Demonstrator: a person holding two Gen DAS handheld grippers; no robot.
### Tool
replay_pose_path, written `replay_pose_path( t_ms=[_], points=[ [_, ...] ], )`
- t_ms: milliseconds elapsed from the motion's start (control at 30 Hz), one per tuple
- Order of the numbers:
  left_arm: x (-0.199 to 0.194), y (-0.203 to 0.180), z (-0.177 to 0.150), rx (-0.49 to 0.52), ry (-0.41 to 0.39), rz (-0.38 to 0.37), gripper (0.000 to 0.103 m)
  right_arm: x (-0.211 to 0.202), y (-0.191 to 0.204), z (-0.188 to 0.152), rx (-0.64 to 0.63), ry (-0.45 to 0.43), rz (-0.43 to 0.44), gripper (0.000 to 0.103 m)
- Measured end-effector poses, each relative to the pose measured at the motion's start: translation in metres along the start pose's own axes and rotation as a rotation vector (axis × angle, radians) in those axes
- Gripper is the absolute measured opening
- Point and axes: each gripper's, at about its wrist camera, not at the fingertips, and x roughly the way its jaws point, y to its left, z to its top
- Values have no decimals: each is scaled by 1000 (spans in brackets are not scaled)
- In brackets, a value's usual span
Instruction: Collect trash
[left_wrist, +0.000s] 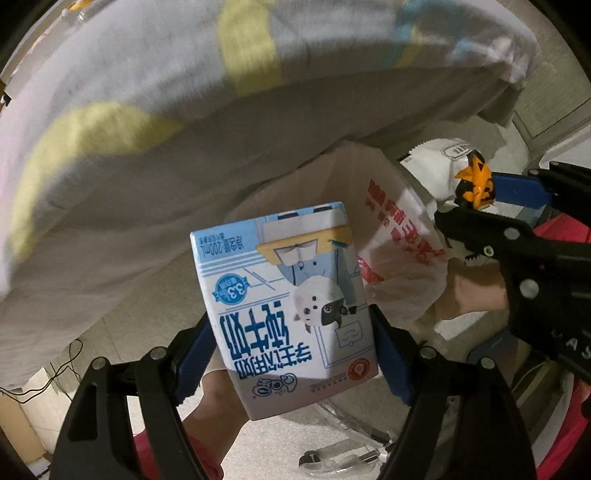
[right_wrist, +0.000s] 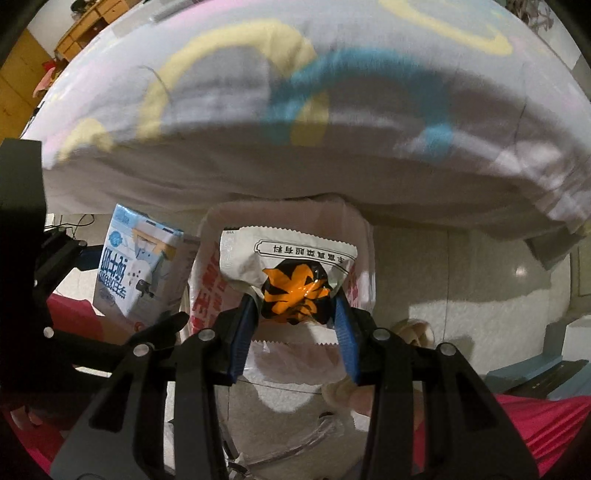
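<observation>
Bedsheet (right_wrist: 295, 122) probably patterned (blurred), paper bag (right_wrist: 288, 218) half-hidden.

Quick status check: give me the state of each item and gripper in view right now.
milk carton: upside down, clamped between the left gripper's fingers, not yet in the bag.
left gripper: shut on the carton.
snack wrapper: crumpled, pinched by the right gripper, above the bag's mouth.
right gripper: shut on the wrapper.
paper bag: upright, mouth open, beside the bed.
</observation>
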Motion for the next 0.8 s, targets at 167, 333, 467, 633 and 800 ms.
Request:
replay_pose_path(
  t_ms=[167, 333, 467, 633, 800],
  points=[
    [5, -2, 0, 33, 33, 1, 76, 21, -6, -1, 36, 39, 12, 41],
    [7, -1, 2, 34, 74, -16, 76, 44, -17, 7, 85, 81, 24, 41],
    [14, -1, 2, 28, 120, -27, 76, 56, -19, 8, 91, 101, 11, 41],
    [14, -2, 5, 26, 157, -30, 76, 73, -20, 8, 108, 136, 22, 41],
    [17, 5, 12, 11, 183, -36, 76, 93, -20, 7, 124, 171, 28, 41]
  ],
)
